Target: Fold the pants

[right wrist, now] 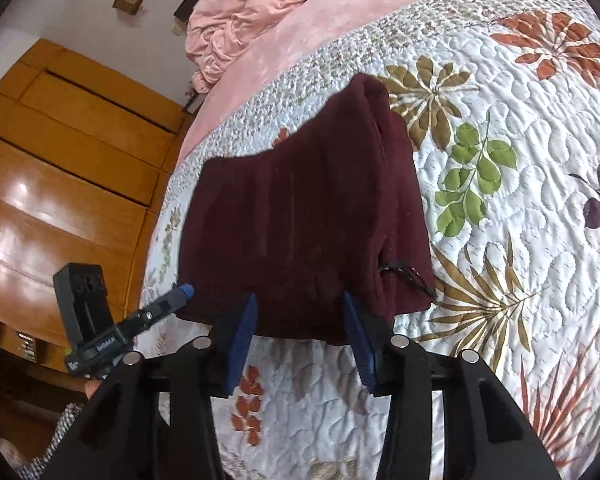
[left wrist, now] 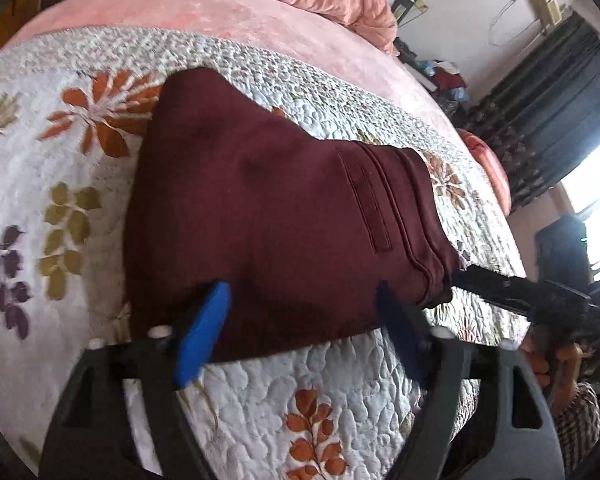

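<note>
Folded maroon pants lie on floral quilt | left gripper wide open, holding nothing | right gripper half open, pads straddling near edge, grip unclear | cloth looks soft, thick, floppy; pinch folded edge.

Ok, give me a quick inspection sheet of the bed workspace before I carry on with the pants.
Surface: white floral quilt over a pink bedspread; lies flat.
Job's things: maroon pants folded into a compact stack on the quilt, waistband toward the right gripper; black drawstring hangs out at one corner.
Clutter: rumpled pink blanket at the far end of the bed.
Grippers: left gripper open, straddling the near edge of the pants; right gripper also spread at the near edge, pads not visibly pinching.
Cables: nothing seen.
Surroundings: wooden wardrobe, dark curtains by a bright window.
</note>
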Available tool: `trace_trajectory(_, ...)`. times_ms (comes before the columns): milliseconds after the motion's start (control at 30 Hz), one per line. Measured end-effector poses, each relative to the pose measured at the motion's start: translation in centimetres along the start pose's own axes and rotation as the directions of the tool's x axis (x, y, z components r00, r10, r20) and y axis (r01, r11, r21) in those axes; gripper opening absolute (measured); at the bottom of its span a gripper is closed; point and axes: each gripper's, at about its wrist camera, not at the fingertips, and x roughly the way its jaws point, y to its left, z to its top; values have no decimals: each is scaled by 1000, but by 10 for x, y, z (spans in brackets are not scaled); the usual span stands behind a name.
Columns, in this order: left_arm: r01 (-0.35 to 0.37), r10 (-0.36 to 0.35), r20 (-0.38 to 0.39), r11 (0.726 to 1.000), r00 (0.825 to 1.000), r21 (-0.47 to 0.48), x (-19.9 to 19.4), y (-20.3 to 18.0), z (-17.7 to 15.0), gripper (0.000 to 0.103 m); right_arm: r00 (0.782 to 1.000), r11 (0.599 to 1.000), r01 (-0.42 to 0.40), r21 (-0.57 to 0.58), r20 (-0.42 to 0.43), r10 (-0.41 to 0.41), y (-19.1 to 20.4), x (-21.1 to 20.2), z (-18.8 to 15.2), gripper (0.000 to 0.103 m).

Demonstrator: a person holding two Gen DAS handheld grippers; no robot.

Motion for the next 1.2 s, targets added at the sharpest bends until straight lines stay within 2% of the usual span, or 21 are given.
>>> trace_trajectory(33,-10,9,16,1000,1000,20,-9,-7,-1,92,999,999,38,-22,32,-38,11,-13,-2,56)
trace_trajectory(67,-1,-2,47,999,999,50,-22,-17,-3,94,996,996,68,-51,54,-65,20,-20,-4,57)
trace_trajectory(100,-10,6,63,998,998,64,-32,-23,-5,96,988,985,141,-102,85,-132,35,-31,-8,58)
trace_trajectory(167,-55,49,93,997,994,56,-50,-30,-10,100,966,958,246,-145,115,-231,54,-43,-17,69)
trace_trajectory(267,-89,86,117,996,989,27,-70,-34,-20,100,957,945,275,-175,145,-251,73,-58,-32,77)
trace_trajectory(333,-128,125,124,991,984,21,-78,-35,-26,100,952,940,288,-185,159,-261,82,-65,-42,89)
trace_trajectory(433,-175,172,119,984,978,18,-88,-34,-36,100,932,917,346,-201,190,-310,94,-70,-55,100)
trace_trajectory(567,-236,232,95,971,968,34,-101,-35,-49,100,916,902,387,-193,191,-352,102,-76,-67,99)
trace_trajectory(667,-261,256,112,965,960,36,-114,-38,-58,100,910,894,404,-195,187,-370,107,-77,-75,99)
trace_trajectory(800,-281,271,121,958,955,65,-126,-47,-69,100,883,866,461,-193,200,-425,112,-80,-85,99)
trace_trajectory(900,-310,296,140,947,945,89,-135,-55,-77,100,879,864,467,-186,208,-430,116,-85,-92,99)
trace_trajectory(967,-326,309,156,941,938,93,-141,-61,-81,100,869,855,484,-186,220,-444,121,-89,-97,99)
trace_trajectory(1100,-323,304,178,942,936,88,-153,-67,-85,100,861,851,496,-172,222,-457,127,-95,-104,99)
trace_trajectory(1200,-335,314,204,939,927,82,-163,-72,-88,100,854,846,508,-163,225,-469,132,-98,-110,99)
